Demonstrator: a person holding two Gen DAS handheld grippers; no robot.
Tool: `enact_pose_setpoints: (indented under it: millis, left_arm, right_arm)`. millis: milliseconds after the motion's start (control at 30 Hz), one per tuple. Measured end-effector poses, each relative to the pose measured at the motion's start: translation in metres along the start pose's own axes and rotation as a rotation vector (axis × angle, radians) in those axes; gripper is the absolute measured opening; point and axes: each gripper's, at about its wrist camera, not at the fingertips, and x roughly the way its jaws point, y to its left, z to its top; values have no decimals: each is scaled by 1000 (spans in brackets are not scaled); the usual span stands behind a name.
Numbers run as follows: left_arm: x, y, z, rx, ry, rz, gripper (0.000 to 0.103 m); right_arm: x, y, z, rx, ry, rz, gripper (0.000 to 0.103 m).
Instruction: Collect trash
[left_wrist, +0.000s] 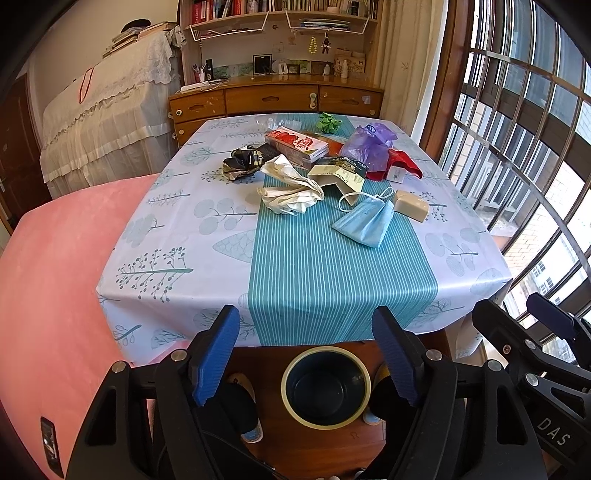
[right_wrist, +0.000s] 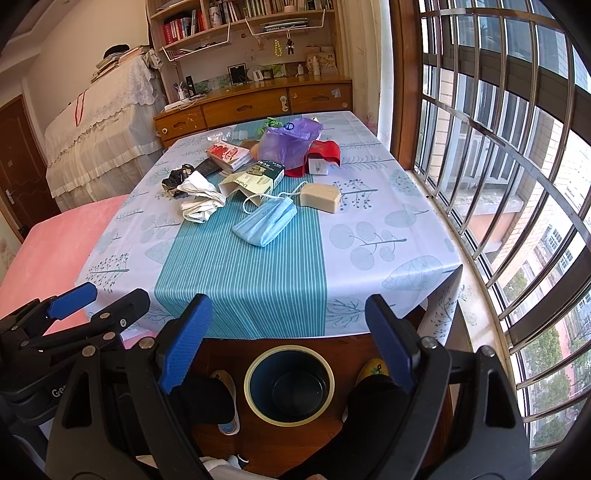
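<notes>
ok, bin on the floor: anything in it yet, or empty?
Empty. Both wrist views look straight into the bin, showing only its bare dark bottom. The face mask and other trash lie on the table.

Both cameras sit low at the near edge of the table (left_wrist: 177, 229), each looking forward and downward between its own two blue-padded fingers. The left wrist view stands slightly to the left, catching the pink cover (left_wrist: 55, 277) on that side and the right gripper (left_wrist: 546, 325) at its right edge. The right wrist view stands further right, closer to the barred window (right_wrist: 498, 166), with the left gripper (right_wrist: 74, 299) at its left edge. Both share the tablecloth, the litter in its far half, the blue face mask (left_wrist: 364, 223), the bin (left_wrist: 325, 387) on the floor just below, and the bookshelf (left_wrist: 280, 22) behind.
</notes>
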Motion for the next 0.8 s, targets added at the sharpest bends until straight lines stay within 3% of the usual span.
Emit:
enact_pose_setpoints:
  millis: [800]
  left_arm:
    - [0,0,-1,0,0,-1,75]
  right_arm:
    - [2,-1,-3,-2,-6,2,83]
